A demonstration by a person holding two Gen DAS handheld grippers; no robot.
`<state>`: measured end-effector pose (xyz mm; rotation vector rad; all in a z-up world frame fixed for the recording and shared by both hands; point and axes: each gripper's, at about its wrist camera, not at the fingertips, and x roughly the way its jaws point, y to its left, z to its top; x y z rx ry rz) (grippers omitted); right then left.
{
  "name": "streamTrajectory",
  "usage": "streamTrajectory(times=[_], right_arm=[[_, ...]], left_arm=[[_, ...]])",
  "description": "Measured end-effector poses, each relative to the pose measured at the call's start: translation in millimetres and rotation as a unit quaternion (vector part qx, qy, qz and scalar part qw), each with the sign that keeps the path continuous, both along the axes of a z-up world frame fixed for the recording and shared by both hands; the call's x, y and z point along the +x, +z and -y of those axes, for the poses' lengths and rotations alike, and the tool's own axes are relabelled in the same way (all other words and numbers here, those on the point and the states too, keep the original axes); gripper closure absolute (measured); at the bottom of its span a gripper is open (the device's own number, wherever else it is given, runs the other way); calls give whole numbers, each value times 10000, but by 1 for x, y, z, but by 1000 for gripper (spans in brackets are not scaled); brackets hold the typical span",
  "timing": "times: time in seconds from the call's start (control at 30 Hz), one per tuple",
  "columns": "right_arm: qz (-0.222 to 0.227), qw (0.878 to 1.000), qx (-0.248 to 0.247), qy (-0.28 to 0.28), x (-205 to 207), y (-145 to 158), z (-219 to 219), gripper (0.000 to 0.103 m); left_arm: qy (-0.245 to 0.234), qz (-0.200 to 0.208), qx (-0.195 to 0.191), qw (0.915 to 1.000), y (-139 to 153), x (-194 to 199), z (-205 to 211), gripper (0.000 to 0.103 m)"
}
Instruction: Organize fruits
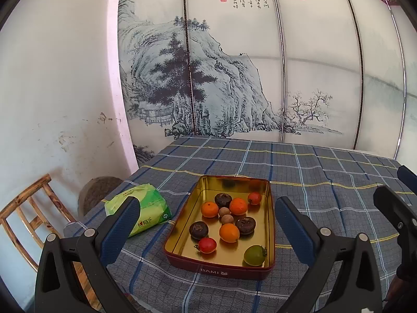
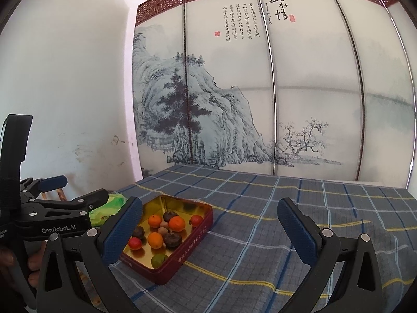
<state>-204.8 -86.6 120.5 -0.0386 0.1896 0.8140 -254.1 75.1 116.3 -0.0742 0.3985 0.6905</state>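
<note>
A red tin with a gold inside [image 1: 271,219] [image 2: 194,245] sits on the checked tablecloth. It holds several small fruits: orange citrus [image 1: 229,232] [image 2: 155,240], dark brown round fruits [image 1: 198,230] [image 2: 172,239], red tomatoes [image 1: 207,245] [image 2: 135,243], a green tomato [image 1: 254,255] [image 2: 159,259] and small tan ones [image 1: 227,219]. My left gripper [image 1: 208,224] is open and empty, raised in front of the tin. My right gripper [image 2: 208,224] is open and empty, to the right of the tin.
A green tissue pack [image 1: 146,208] [image 2: 109,208] lies left of the tin. A wooden chair [image 1: 28,216] stands off the table's left edge. A painted folding screen [image 1: 234,78] stands behind the table. The cloth [image 2: 312,221] stretches right of the tin.
</note>
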Motion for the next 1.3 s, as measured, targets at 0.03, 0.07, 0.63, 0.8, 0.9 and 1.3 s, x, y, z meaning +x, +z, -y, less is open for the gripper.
streamTrajectory(times=[0.03,0.07,0.63,0.8,0.9,1.3], right_arm=[[-18,10000,-1,-6,2,0,0,0],[-31,10000,0,-8,1,-1,1,0],[-7,10000,-50,41,1,4,-1,0],[3,9999,-77,75,1,5,-2,0],[-45,9999,-87,76,4,4,-2,0],[-525,9985,-160,21,42,-11,8,0]], left_arm=[[-3,-12,2,10000,0,2,-1,1],[-8,-26,5,10000,0,3,0,1],[-23,29,-4,10000,6,2,-3,1],[-19,17,1,10000,5,2,-4,0],[-20,-14,1,10000,4,1,-4,0],[-68,-261,-71,9996,-1,16,-9,1]])
